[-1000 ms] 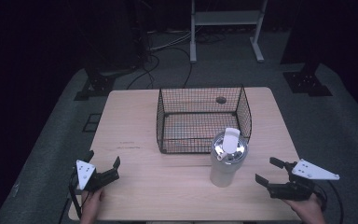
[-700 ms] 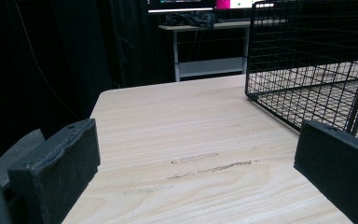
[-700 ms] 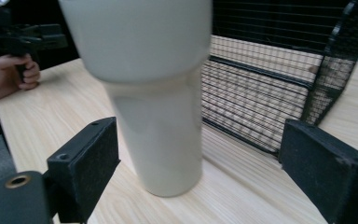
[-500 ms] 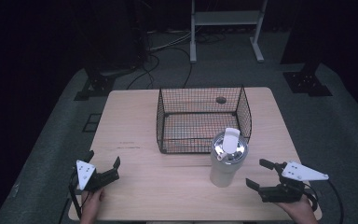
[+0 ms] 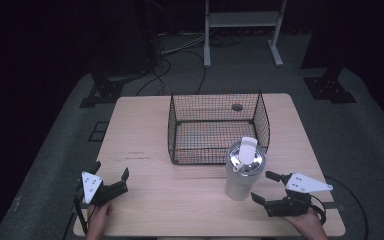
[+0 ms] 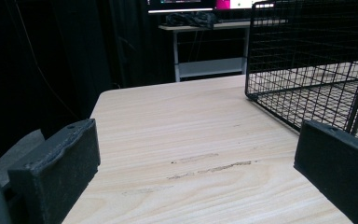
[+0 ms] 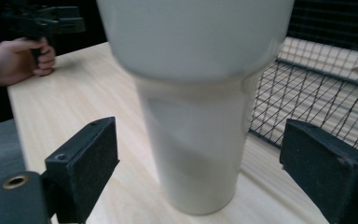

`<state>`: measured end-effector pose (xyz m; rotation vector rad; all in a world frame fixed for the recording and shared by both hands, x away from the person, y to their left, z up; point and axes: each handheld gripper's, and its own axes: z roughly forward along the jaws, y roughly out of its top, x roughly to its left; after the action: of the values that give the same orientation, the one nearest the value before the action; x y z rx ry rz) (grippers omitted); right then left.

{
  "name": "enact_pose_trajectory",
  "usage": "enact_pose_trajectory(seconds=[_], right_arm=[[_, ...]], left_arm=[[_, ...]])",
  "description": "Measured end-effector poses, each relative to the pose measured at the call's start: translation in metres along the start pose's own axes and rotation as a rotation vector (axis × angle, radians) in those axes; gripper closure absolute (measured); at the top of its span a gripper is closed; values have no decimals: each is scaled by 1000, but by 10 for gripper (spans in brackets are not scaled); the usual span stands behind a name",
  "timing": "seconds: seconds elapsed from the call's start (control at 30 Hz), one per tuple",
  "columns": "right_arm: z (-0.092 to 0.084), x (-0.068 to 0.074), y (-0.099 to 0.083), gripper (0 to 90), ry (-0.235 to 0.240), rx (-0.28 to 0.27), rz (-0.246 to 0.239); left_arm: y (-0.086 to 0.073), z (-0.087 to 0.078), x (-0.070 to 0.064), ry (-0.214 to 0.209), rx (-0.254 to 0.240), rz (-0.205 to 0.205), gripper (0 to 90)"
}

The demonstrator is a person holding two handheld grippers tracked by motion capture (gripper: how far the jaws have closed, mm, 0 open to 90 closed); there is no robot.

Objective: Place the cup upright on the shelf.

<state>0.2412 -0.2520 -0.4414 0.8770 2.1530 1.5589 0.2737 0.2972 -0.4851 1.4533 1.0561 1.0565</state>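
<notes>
we've got the white tumbler (image 5: pixel 243 172) standing upright on the tabletop (image 5: pixel 180 200), just in front of the near right corner of the black wire basket (image 5: pixel 215 127). our right gripper (image 5: pixel 270 189) sits low at the near right, just beside the tumbler, jaws spread wide with the cup's narrow base between them in the right gripper view but not touching. our left gripper (image 5: pixel 111 176) is well apart at the near left edge, jaws spread too, nothing but bare wood between them.
</notes>
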Motion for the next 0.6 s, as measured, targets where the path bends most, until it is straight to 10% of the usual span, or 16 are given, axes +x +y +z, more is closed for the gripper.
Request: enact_pose_trajectory(seconds=[0.6], right_arm=[[35, 4, -1, 91, -3, -18, 12]], left_arm=[[0, 0, 0, -1, 0, -1, 0]])
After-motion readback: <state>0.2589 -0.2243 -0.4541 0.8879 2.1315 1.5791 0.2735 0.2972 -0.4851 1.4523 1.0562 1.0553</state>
